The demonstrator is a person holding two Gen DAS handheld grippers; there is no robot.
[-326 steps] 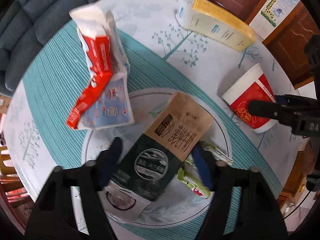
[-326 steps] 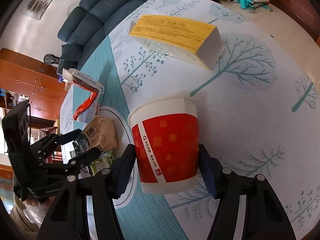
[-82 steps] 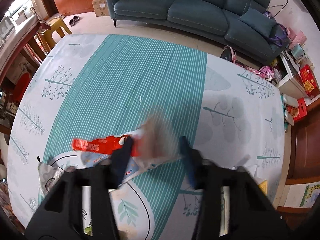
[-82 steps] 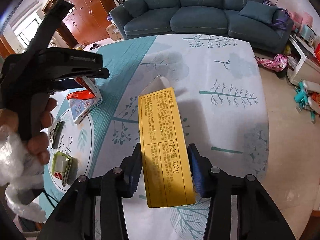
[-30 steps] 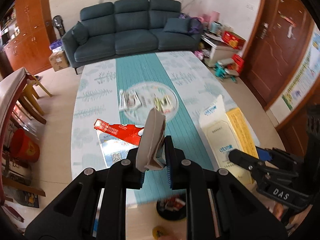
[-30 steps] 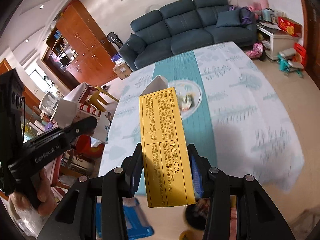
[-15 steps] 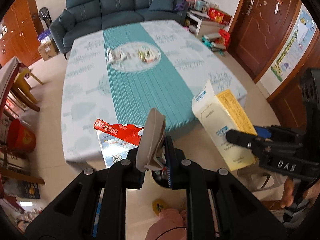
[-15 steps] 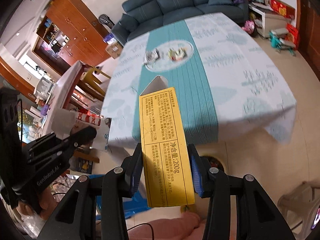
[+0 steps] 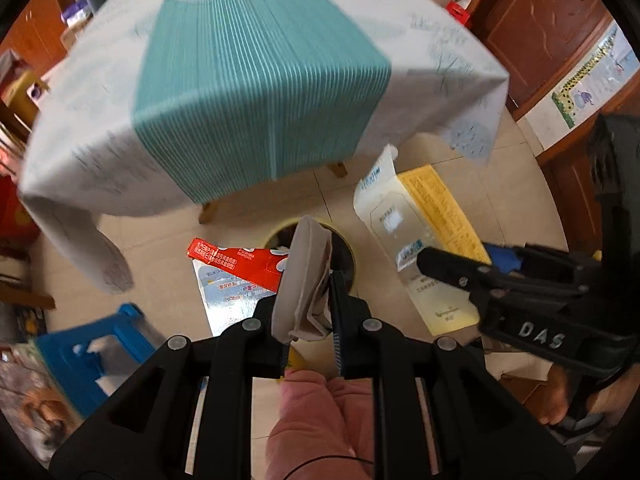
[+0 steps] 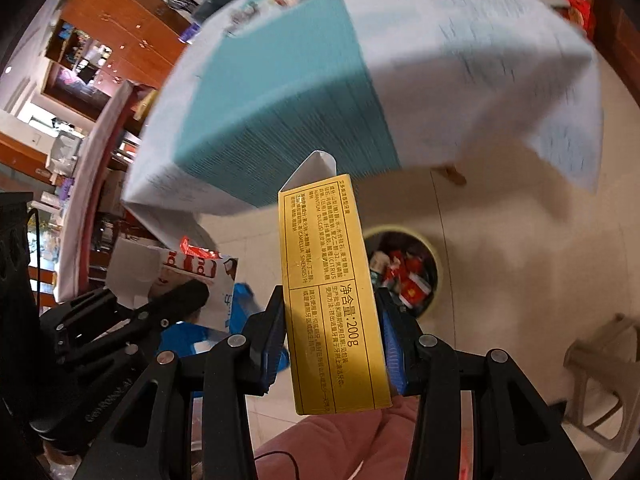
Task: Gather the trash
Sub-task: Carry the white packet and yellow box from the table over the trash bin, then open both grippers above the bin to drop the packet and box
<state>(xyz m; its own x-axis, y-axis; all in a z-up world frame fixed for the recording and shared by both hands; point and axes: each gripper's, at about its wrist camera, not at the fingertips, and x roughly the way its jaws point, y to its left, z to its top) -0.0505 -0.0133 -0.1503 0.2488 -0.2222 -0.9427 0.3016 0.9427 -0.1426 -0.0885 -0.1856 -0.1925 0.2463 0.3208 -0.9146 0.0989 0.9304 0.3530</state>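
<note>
You're holding the L gripper clamped on a flattened carton and the R gripper gripping a yellow box above the bin, ready for dropping.

A long yellow carton and a flattened red-and-white carton hang above the round trash bin.

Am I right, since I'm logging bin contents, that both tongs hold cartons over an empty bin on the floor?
Not empty: the right wrist view shows the bin already holding red wrappers. Left tongs and right tongs do hold cartons over it.
</note>
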